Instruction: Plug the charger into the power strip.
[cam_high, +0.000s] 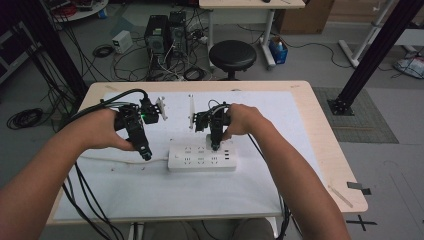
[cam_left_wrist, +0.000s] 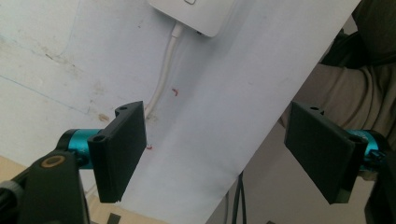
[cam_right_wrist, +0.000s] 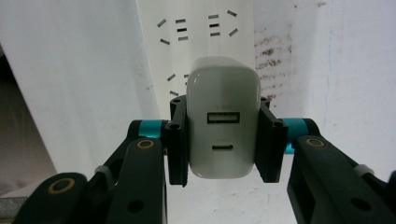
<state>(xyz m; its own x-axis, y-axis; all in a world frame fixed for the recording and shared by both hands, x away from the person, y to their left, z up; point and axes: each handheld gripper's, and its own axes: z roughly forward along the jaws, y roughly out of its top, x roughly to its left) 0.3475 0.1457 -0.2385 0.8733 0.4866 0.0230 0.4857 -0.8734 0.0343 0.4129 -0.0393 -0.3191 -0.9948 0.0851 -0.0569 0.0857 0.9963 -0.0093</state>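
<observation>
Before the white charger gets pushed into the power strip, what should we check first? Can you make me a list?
1. Right gripper holds the white charger firmly, a jaw pressed on each side: ok.
2. Charger sits straight between the jaws, not tilted: ok.
3. Charger is over the power strip, with its sockets just beyond it: ok.
4. Charger's prongs line up with a socket: cannot tell, the prongs are hidden behind the charger.
5. Left gripper is open and holds nothing: ok.
6. Power strip is held steady for the push: not ok, the left gripper is beside it, not on it.
</observation>
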